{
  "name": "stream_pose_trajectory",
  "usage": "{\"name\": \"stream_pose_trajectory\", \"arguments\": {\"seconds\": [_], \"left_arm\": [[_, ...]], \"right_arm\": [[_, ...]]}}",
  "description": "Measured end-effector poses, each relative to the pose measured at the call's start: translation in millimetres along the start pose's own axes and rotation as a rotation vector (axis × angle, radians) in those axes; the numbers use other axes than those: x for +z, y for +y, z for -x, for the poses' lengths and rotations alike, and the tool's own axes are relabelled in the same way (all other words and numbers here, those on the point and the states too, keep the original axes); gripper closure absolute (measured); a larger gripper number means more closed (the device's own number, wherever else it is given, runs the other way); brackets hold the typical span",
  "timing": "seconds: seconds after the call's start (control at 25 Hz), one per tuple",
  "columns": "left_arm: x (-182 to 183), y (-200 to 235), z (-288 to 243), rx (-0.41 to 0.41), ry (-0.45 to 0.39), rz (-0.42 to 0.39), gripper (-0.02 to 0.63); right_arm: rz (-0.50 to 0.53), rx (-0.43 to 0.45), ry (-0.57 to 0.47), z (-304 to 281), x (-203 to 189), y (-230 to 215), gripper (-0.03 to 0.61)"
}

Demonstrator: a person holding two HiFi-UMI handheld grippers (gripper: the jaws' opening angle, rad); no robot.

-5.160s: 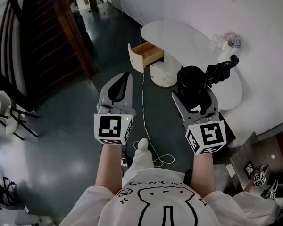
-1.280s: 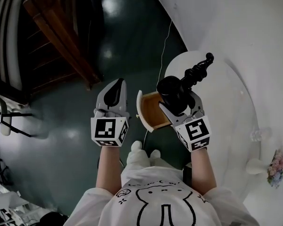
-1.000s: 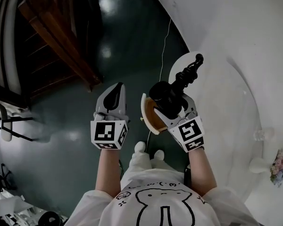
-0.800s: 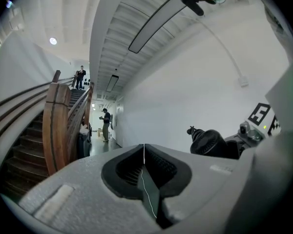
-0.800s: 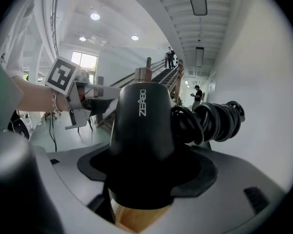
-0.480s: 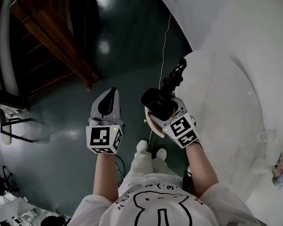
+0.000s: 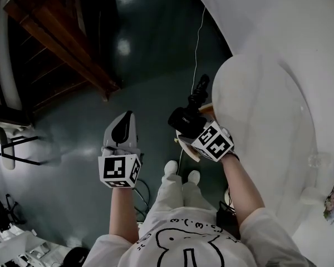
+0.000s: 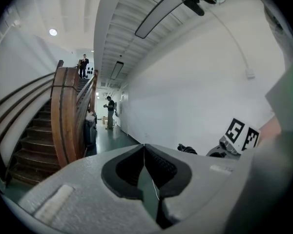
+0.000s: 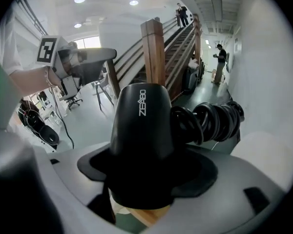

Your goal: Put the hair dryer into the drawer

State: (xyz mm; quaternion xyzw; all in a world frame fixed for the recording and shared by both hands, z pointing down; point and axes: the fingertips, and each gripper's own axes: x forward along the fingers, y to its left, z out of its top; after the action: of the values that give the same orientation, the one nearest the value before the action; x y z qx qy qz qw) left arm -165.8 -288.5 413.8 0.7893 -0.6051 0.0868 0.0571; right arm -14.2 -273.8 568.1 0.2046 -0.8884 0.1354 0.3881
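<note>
- The dark green floor fills the left and centre of the head view.
- A white oval table takes up the right side of that view, against a white wall.
- A wooden staircase crosses the upper left corner. In the left gripper view it curves up the left side, with people standing far off at its top and in the corridor beside it.
- The person's white printed shirt sits at the bottom edge, with both forearms reaching up the frame.
- The left gripper hangs over bare floor at centre left. Its jaws are drawn together so the pad tips meet, with nothing between them.
- The right gripper is at the centre, just at the table's left edge, and tilts downward. Its jaws stand fairly wide and are clamped around the hair dryer.
- The hair dryer, black, fills the middle of the right gripper view. Its body sticks out past the jaws, directly above the drawer.
- The drawer juts from the table's left side, right under the right gripper. Its wooden inside shows below the dryer at the bottom of the right gripper view.
- The coiled black cord extends up from the dryer. It lies to the right of the dryer in the right gripper view.
</note>
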Motion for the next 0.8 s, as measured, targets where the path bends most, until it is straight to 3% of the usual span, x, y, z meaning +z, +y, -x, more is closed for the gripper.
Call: {"name": "stream_pose_trajectory", "arguments": {"seconds": [0.48, 0.8], "left_arm": [[-19.6, 12.2, -1.9, 0.002, 0.048, 0.005, 0.598], [-24.5, 2.0, -14.3, -0.029, 0.061, 0.007, 0.598]], "right_arm": [[-0.232, 0.095, 0.165, -40.5, -44.6, -9.6, 0.233], [-0.366, 0.037, 0.210, -46.5, -71.1, -14.1, 0.233]]}}
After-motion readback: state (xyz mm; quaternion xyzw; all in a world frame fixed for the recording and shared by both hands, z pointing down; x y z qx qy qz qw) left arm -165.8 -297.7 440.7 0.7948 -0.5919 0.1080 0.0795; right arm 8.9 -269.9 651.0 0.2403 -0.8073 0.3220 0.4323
